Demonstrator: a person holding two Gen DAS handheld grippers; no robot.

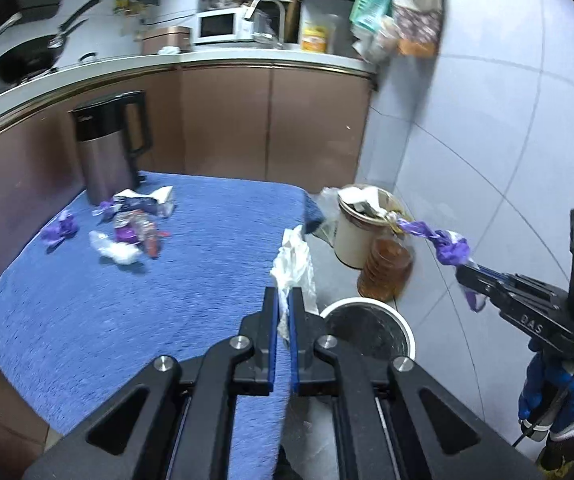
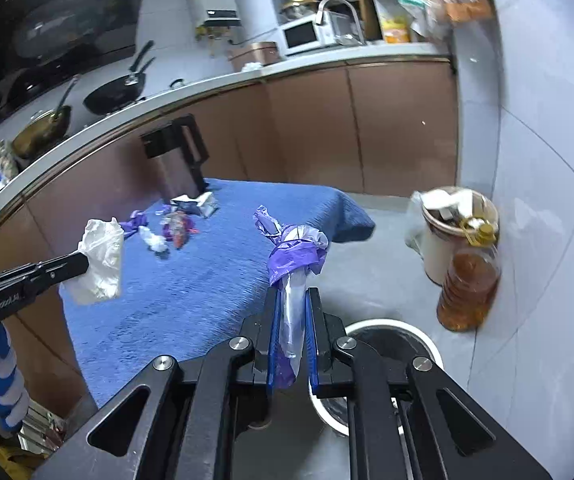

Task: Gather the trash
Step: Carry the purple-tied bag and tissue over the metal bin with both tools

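My left gripper (image 1: 285, 294) is shut on a crumpled white plastic scrap (image 1: 293, 264), held past the right edge of the blue-covered table (image 1: 167, 292). The same scrap (image 2: 101, 256) and left gripper (image 2: 83, 266) show at the left of the right wrist view. My right gripper (image 2: 292, 294) is shut on a purple and clear plastic wrapper (image 2: 295, 248), which trails from that gripper (image 1: 465, 276) as a purple twist (image 1: 443, 242) in the left wrist view. A white-rimmed round bin (image 1: 371, 330) sits on the floor just below both grippers (image 2: 391, 340). More wrappers (image 1: 127, 228) lie on the table's far part.
A dark electric kettle (image 1: 107, 144) stands at the table's far corner. By the tiled wall are a full cream waste bin (image 1: 361, 226) and an amber oil bottle (image 1: 385, 270). Brown cabinets and a counter with pans and a microwave (image 1: 219, 28) run behind.
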